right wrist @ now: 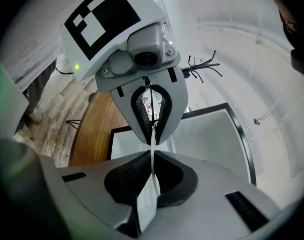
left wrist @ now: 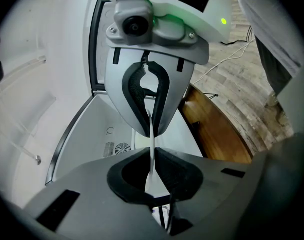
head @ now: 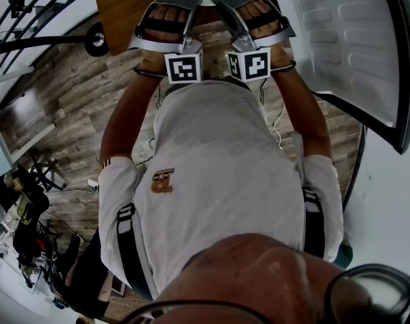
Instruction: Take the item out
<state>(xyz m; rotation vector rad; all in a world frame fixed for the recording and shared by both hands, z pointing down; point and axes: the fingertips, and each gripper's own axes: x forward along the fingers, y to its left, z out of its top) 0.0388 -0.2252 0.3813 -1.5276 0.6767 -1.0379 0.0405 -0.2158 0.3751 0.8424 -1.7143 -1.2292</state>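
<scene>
Head view steeply down; gripper views close, face-to-face, sharing white sheet.

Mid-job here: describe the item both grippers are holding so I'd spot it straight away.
Start at the big white lid standing open on the person's right. Beside it the left gripper and right gripper meet nose to nose. Pinched in both is a thin white sheet, seen edge-on: flat and pale against the bulky grey grippers.

Light grey short-sleeved shirt, small chest logo, black shoulder straps
</scene>
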